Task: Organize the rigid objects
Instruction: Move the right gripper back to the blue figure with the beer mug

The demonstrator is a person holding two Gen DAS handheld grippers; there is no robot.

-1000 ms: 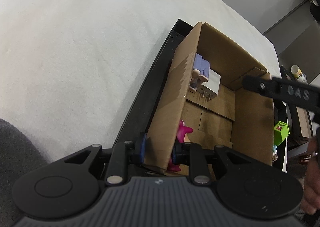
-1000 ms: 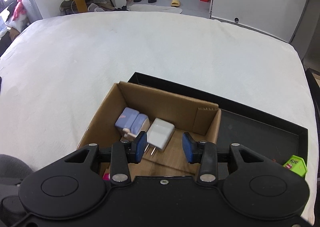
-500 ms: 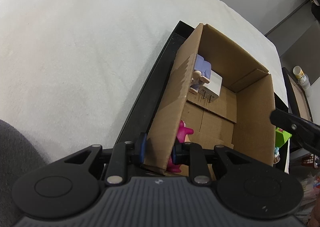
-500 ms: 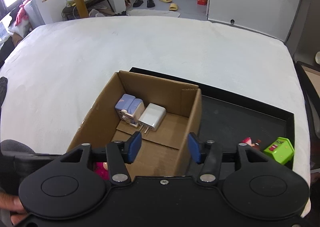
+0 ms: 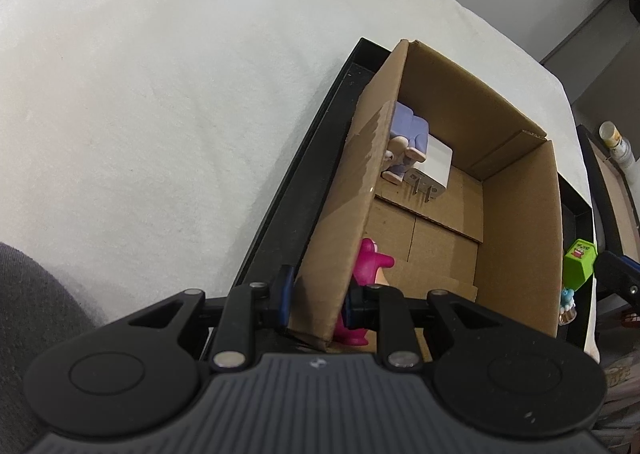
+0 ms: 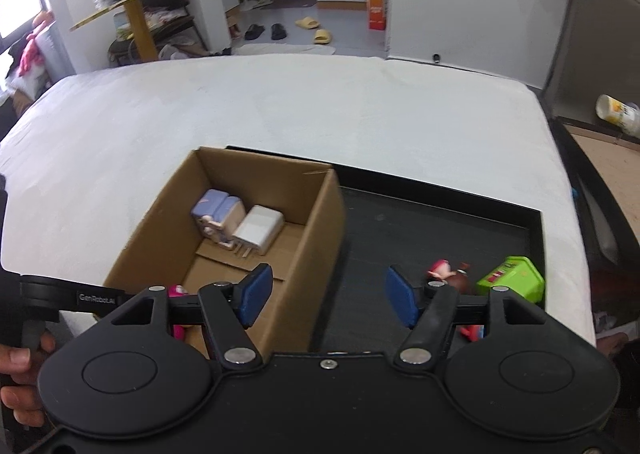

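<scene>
An open cardboard box (image 5: 516, 222) stands at the left end of a black tray (image 6: 440, 230) on a white bed. My left gripper (image 5: 318, 300) is shut on the box's near left wall. Inside lie a white charger (image 6: 258, 230), a purple-blue figure (image 6: 216, 210) and a pink toy (image 5: 366, 266). My right gripper (image 6: 328, 298) hovers over the box's right wall (image 6: 320, 238) and the tray, its jaws opening with nothing between them. A green block toy (image 6: 514, 278) and a small red figure (image 6: 444, 268) lie on the tray to its right.
A hand (image 6: 20, 374) holds the left gripper's handle at the lower left. A small blue figure (image 5: 566, 300) sits by the green block. A bottle (image 6: 616, 112) lies on a side surface past the bed's right edge. The white bedcover (image 6: 280, 106) stretches behind the tray.
My right gripper has slid right, from over the box's inside to its right wall and the tray, and its jaws have widened. The left gripper keeps its hold on the box wall.
</scene>
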